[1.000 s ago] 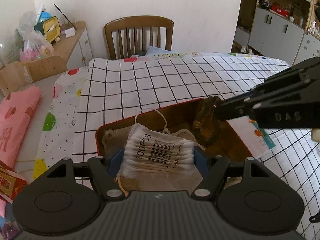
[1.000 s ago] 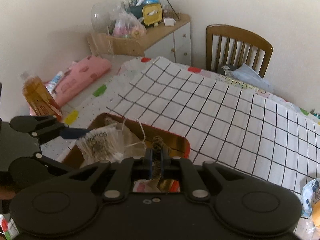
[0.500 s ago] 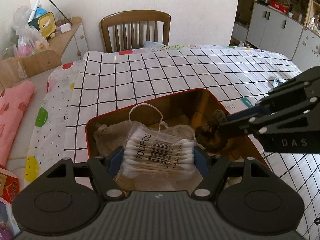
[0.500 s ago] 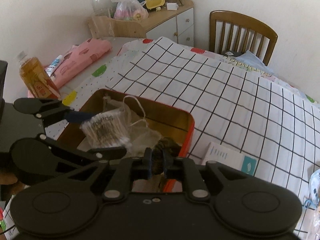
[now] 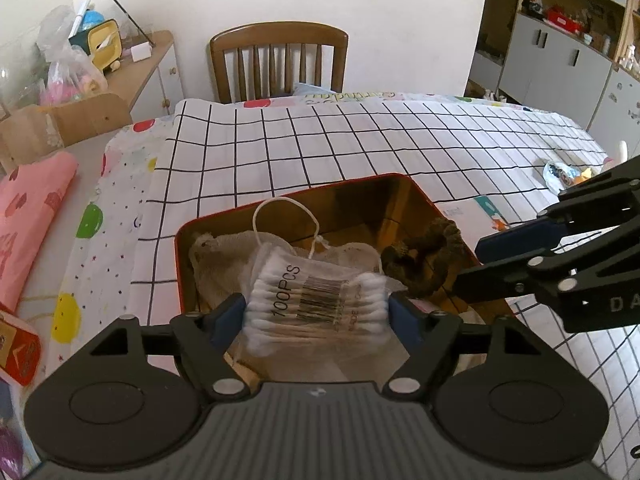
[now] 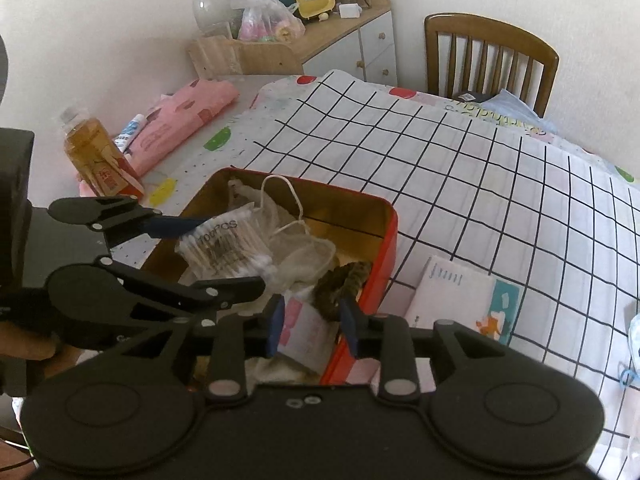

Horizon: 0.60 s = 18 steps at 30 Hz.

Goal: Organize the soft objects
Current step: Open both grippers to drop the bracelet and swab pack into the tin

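Over the checked tablecloth [image 5: 360,148], your left gripper [image 5: 318,312] is pinching the cotton swab pack [image 5: 316,300] above the red tin [image 5: 184,264]; your right gripper [image 6: 314,320] is spreading wide beside the brown scrunchie [image 6: 340,280] inside.

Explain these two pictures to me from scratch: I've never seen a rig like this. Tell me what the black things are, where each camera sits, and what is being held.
No robot here: a person holds a two-finger tool in each hand, and each tool carries a wide-angle camera looking along its own fingers. The black shape at the bottom of each picture is that tool.

The left wrist view shows the left tool shut on a bag of cotton swabs, above a red tin. The right tool enters from the right.

In the right wrist view, the right tool stands open around a brown hair scrunchie draped over the tin's wall. The tin sits on a checked tablecloth, a white packet beside it.
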Available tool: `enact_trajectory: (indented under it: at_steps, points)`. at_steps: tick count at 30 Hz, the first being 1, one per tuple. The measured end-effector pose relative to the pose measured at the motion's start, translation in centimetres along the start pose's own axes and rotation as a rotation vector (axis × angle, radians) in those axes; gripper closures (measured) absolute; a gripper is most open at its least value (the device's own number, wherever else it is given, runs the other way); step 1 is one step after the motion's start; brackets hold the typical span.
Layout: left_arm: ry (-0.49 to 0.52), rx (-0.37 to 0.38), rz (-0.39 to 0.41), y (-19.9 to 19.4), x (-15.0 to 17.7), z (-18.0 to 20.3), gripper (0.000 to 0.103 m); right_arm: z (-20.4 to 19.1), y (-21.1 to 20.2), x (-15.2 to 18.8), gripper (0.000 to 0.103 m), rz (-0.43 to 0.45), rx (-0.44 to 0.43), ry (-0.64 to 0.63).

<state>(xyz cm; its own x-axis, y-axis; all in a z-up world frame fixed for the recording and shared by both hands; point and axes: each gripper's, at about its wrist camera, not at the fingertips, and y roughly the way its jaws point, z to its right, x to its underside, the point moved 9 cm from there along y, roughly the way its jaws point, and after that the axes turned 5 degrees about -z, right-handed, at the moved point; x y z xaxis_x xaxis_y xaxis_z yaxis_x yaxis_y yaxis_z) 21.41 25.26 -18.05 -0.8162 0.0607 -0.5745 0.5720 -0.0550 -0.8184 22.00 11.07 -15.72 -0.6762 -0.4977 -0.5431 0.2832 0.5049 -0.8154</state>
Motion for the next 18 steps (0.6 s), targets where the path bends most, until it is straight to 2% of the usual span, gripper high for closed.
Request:
enact_trajectory:
  at_steps: [8,18]
  points:
    - [-0.018,0.003,0.012,-1.3,0.6,0.5,0.020,0.1,-2.8,0.7,0.064,0.033,-0.025,0.016]
    - [-0.030,0.021,0.063,-4.9,0.3,2.2,0.020,1.0,-8.2,2.2,0.055,0.102,-0.047,0.045]
